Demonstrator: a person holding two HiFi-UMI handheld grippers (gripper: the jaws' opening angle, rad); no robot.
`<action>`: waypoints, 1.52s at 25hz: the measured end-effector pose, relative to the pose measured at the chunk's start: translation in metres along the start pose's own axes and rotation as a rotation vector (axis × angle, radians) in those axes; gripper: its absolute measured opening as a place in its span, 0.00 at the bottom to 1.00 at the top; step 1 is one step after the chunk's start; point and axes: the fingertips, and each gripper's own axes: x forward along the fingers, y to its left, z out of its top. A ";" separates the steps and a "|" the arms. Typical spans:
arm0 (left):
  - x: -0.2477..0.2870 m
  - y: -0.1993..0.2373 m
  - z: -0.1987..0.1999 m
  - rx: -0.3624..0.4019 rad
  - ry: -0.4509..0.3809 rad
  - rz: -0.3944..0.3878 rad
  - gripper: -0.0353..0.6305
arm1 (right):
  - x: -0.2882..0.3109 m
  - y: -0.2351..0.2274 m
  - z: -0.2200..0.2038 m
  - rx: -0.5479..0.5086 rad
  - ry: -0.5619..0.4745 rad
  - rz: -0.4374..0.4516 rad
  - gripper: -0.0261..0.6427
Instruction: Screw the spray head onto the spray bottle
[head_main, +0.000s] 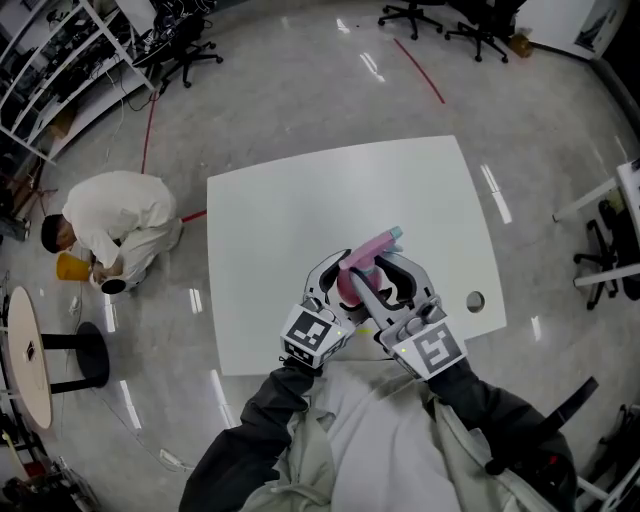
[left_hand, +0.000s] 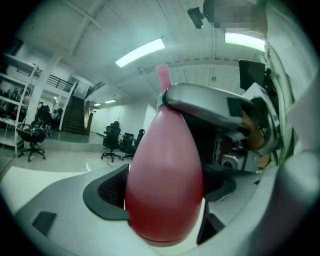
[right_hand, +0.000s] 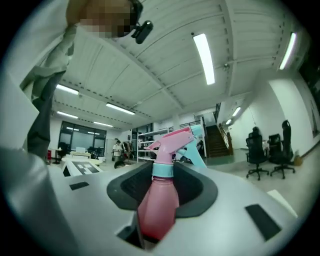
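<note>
Inspecting the hold, the spray bottle (head_main: 352, 280) is off the surface (head_main: 300, 200), carried in the air over the middle of its near edge, close to the person's chest. Its long axis runs away from the person, base nearest the body and spray head (head_main: 378, 245) at the far end, tilted toward the far right corner. The left hand-held gripper (head_main: 335, 275) sits on the bottle's left and is closed on the wide pink body; in the left gripper view that body fills the space between the dark pads. The right hand-held gripper (head_main: 400, 280) comes in from the right, alongside the left one and just beside it, both pointing the same way as the bottle. Its jaws stand at a middling width around the neck, with the teal collar (right_hand: 162, 169) level with their far ends. The left gripper view shows one of those jaws lying directly against the collar, so I judge it a grip on the spray head, though dark recesses remain on either side of the collar. The head already sits in line with the neck. The right side is therefore the nearer to the part that turns. Any further tightening depends on a twist about the bottle's own long axis while the left holds the body steady.
</note>
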 end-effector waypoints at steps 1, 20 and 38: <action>0.001 -0.002 0.002 -0.019 -0.018 -0.005 0.70 | 0.001 0.008 0.001 -0.039 -0.004 0.003 0.22; -0.039 -0.046 0.017 -0.015 0.015 -0.512 0.70 | -0.039 0.009 0.042 0.147 -0.027 0.516 0.47; -0.007 -0.016 -0.044 0.038 0.395 -0.091 0.70 | -0.006 -0.015 -0.006 0.030 0.323 0.005 0.15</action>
